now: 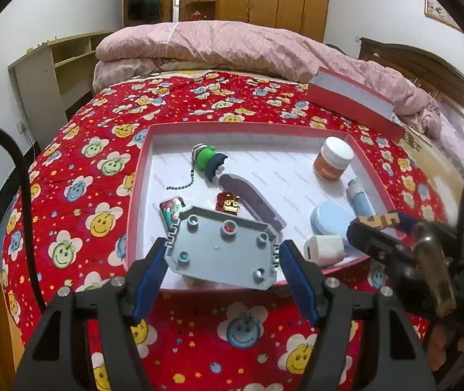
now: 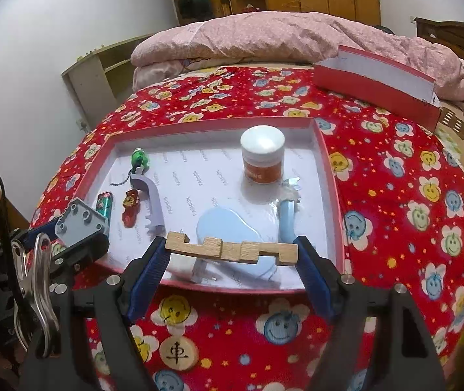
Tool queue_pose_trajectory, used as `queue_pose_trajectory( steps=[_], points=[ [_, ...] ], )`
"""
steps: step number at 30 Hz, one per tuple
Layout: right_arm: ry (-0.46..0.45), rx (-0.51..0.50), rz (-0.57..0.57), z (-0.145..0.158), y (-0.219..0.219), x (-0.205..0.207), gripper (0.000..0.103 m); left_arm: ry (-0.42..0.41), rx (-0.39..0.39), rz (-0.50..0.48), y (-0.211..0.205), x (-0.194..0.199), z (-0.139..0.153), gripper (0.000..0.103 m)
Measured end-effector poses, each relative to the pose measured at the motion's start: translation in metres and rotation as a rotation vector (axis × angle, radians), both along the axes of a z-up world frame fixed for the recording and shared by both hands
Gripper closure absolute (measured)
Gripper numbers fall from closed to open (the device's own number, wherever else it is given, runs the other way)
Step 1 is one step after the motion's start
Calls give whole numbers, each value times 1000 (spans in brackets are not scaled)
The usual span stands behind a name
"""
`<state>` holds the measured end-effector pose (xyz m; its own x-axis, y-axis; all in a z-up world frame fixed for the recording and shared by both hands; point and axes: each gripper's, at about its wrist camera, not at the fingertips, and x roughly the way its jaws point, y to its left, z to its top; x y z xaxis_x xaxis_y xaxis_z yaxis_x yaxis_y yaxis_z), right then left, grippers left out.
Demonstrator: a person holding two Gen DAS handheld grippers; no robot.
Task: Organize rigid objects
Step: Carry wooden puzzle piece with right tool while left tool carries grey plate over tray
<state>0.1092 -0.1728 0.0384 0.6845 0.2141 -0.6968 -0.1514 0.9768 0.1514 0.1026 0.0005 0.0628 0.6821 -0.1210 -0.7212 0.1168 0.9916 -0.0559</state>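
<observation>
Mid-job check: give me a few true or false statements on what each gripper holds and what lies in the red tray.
1. The left gripper holds a grey plastic plate with round holes. True.
2. The right gripper is empty. False: it grips a notched wooden puzzle bar.
3. The white-lidded orange jar stands upright in the red tray. True.
4. The round wooden chess piece lies inside the tray. False: it lies on the red patterned bedspread.

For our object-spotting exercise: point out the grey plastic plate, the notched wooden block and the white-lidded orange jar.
Grey plastic plate (image 1: 222,247): left wrist view, centre of its flat face.
Notched wooden block (image 2: 232,250): right wrist view, middle of its front side.
White-lidded orange jar (image 2: 262,138): right wrist view, lid top.
</observation>
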Motion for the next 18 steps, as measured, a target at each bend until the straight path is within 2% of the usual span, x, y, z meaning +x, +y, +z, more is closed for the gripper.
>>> queue_pose_trajectory(
  steps=[18],
  points=[
    [-12,-30,-8,-12,4,26,24,33,5,14,0,21,-14,31]
  ],
)
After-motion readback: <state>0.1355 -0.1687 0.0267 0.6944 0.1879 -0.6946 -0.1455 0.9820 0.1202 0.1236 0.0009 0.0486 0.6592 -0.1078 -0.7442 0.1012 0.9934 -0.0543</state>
